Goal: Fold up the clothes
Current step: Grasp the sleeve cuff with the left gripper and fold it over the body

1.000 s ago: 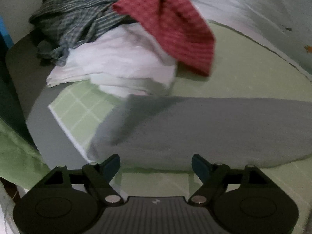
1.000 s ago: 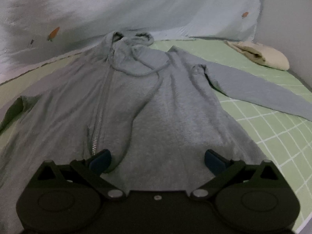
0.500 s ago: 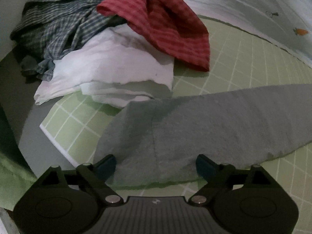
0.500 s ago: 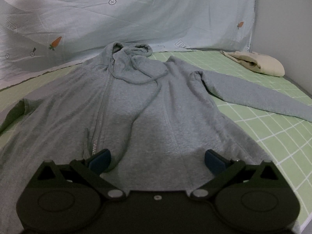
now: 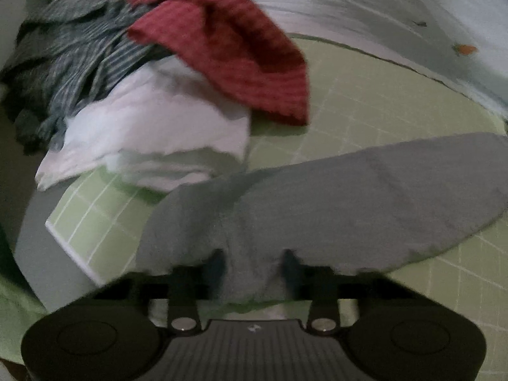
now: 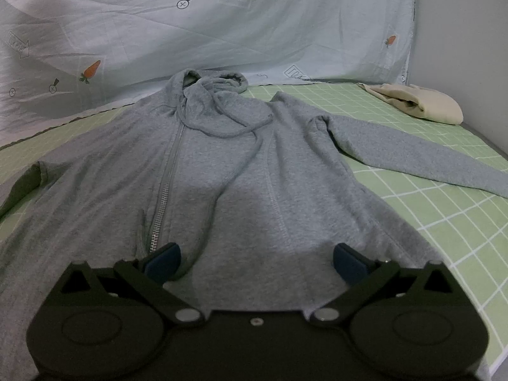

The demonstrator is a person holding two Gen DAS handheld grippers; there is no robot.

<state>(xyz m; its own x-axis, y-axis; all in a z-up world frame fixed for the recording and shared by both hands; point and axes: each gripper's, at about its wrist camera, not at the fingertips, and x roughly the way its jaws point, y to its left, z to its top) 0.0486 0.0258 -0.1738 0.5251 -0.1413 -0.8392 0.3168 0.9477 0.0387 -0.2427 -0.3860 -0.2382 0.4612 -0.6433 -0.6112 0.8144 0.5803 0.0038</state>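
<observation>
A grey zip hoodie lies spread face up on the green checked sheet, hood at the far end and both sleeves stretched outward. My right gripper hovers open over the hem, one finger beside the zipper's lower end. In the left wrist view the hoodie's grey sleeve runs across the sheet from the right. My left gripper is closing at the cuff end, and a bunched ridge of the sleeve fabric is pinched between its fingers.
A heap of clothes lies beyond the sleeve: a red checked garment, a white one and a dark plaid shirt. The sheet's corner ends at left. A folded beige garment sits far right. A pale carrot-print cloth hangs behind.
The left gripper's jaws have gone from wide apart to narrow, gathering the sleeve end between them, and the view has rolled a little. The right gripper has stayed put and open.
</observation>
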